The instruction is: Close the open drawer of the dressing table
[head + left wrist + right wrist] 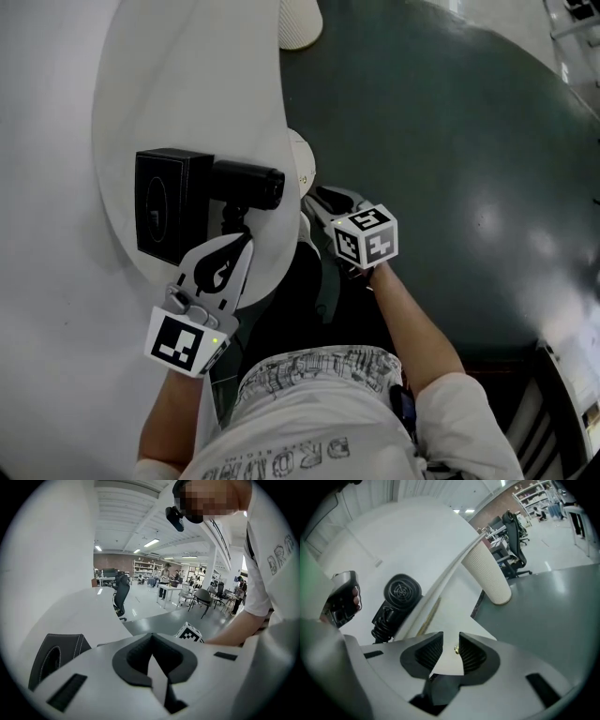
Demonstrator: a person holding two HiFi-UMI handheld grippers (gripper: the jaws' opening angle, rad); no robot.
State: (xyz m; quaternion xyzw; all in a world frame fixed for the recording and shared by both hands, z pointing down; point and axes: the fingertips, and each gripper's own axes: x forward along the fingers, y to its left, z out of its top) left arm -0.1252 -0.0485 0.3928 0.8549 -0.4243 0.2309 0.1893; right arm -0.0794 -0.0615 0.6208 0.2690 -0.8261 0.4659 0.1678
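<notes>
Two claws work at the white table point(187, 84) below you. Your left claw point(239, 239) is pinched together on nothing and hovers over the tabletop, just short of the black hair dryer point(246, 183). Your right claw point(451, 638) stands wide before the drawer front point(451, 616) under the table's rim, its small gold knob point(456, 649) showing in the gap. Beyond sit a black box point(169, 202) and a ribbed white cylinder point(487, 571).

One dressing table point(187, 75) is showing at upper left, bearing one black box point(169, 204) and one hair dryer point(248, 185). One ribbed white cone point(300, 23) is showing at top. Two grippers are hovering at centre: left gripper point(236, 246) and right gripper point(317, 202).
</notes>
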